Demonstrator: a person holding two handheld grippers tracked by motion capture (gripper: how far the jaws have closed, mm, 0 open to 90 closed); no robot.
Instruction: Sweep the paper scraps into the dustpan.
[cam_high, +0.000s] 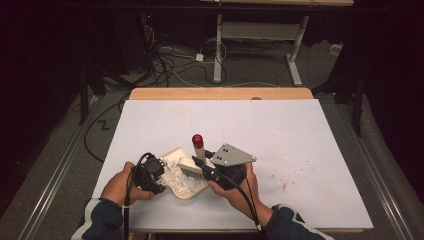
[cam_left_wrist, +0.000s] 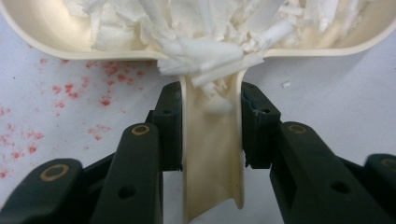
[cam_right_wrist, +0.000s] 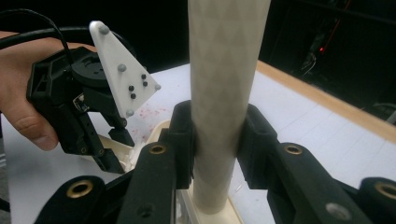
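Observation:
A cream dustpan (cam_high: 186, 191) lies near the table's front edge, piled with white shreds (cam_left_wrist: 210, 28). My left gripper (cam_left_wrist: 211, 121) is shut on the dustpan's handle (cam_left_wrist: 212, 158), with both pads pressed against its sides; in the high view this gripper (cam_high: 159, 175) sits at the pan's left. A cream brush with a red tip (cam_high: 198, 139) stands upright over the pan, bristles (cam_high: 190, 171) down. My right gripper (cam_right_wrist: 218, 135) is shut on the brush handle (cam_right_wrist: 226, 70). The right gripper view also shows the left gripper (cam_right_wrist: 105, 147) and its hand (cam_right_wrist: 23, 107) farther off.
A white sheet (cam_high: 280, 135) covers the wooden table (cam_high: 220, 93). Red specks dot the sheet beside the pan (cam_left_wrist: 70, 88) and to the right of my right hand (cam_high: 282, 182). Cables and a desk frame (cam_high: 218, 55) stand on the floor beyond.

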